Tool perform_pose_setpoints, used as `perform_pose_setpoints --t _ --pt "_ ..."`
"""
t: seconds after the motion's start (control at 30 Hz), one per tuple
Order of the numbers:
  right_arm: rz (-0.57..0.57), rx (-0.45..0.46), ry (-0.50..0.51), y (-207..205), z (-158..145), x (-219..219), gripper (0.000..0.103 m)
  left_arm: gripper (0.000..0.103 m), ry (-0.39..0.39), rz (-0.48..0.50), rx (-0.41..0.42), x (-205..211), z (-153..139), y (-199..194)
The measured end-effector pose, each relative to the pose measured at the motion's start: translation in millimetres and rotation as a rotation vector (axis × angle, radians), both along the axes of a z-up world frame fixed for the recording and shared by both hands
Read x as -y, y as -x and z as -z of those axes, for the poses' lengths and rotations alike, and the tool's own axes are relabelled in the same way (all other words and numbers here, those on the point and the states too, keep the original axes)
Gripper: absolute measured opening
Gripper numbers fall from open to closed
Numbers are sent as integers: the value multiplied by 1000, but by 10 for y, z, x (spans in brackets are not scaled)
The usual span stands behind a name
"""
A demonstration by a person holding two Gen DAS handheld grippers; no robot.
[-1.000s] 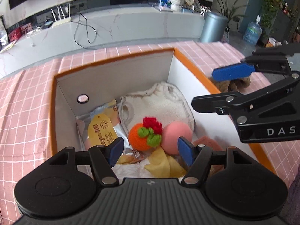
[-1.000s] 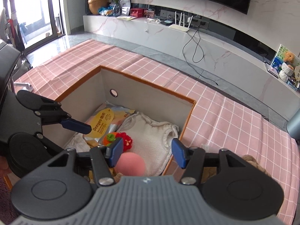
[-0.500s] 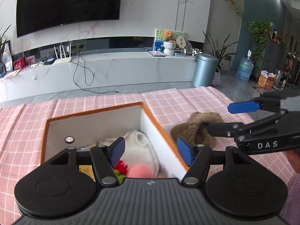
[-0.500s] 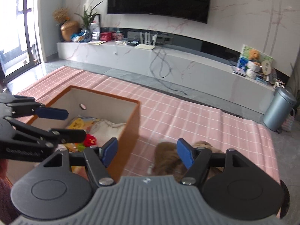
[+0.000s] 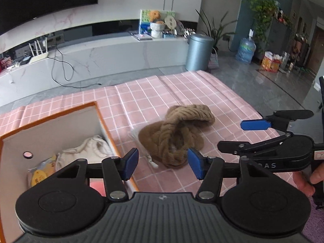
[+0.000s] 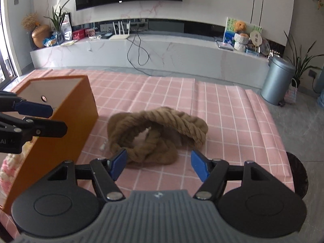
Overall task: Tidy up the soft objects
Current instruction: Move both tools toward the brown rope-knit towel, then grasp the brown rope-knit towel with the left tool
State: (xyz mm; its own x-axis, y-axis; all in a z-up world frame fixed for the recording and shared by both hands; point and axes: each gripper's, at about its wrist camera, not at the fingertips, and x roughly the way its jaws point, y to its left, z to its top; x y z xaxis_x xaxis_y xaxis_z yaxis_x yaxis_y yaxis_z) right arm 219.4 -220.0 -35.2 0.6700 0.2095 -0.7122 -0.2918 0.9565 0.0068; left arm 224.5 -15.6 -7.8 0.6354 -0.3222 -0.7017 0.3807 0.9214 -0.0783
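A brown knitted soft bundle point(image 5: 178, 133) with a thick twisted roll lies on the pink checked cloth point(image 5: 141, 101), right of the orange-rimmed box point(image 5: 101, 119). It also shows in the right wrist view point(image 6: 156, 129), right of the box point(image 6: 66, 125). The box holds a cream cloth point(image 5: 87, 147), a yellow tag point(image 5: 38, 178) and a pink ball point(image 5: 97, 186). My left gripper point(image 5: 163, 163) is open and empty, just short of the bundle. My right gripper point(image 6: 159, 162) is open and empty, just in front of the bundle; it also shows at the right in the left wrist view point(image 5: 237, 135).
A pink and white knitted thing point(image 6: 8, 168) shows at the left edge beside the box. The table's right edge point(image 6: 283, 141) drops to a grey floor with a metal bin point(image 6: 277, 81). A marble TV bench point(image 6: 141, 54) runs behind the table.
Both grippers have risen out of the box and swung right, from over its contents to in front of the brown bundle on the cloth. Both stayed open and empty.
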Motion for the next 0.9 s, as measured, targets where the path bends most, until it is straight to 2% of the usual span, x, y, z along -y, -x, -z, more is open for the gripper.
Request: perform_pose_setpoints --t 0.1,0.4,0.5,0.53,0.63,0.8,0.9 --pt "-7 -20 12 -129 104 13 69 67 -10 34 -14 64 53 -85" --pt "22 -59 -40 -455 382 140 69 67 -90 131 -28 232 172 -376" --pt "40 -62 -51 -521 425 190 69 74 -141 184 -22 378 209 -503" --pt "60 -59 -47 -549 434 216 68 77 -158 200 -17 434 228 -546" --pt "103 -61 -17 -651 468 304 56 81 -187 244 -18 601 291 -685" --pt "156 -84 -49 -794 570 497 56 84 -216 252 -38 876 448 -945" --pt "147 -80 -77 -845 613 521 53 84 -232 237 -67 994 556 -1113"
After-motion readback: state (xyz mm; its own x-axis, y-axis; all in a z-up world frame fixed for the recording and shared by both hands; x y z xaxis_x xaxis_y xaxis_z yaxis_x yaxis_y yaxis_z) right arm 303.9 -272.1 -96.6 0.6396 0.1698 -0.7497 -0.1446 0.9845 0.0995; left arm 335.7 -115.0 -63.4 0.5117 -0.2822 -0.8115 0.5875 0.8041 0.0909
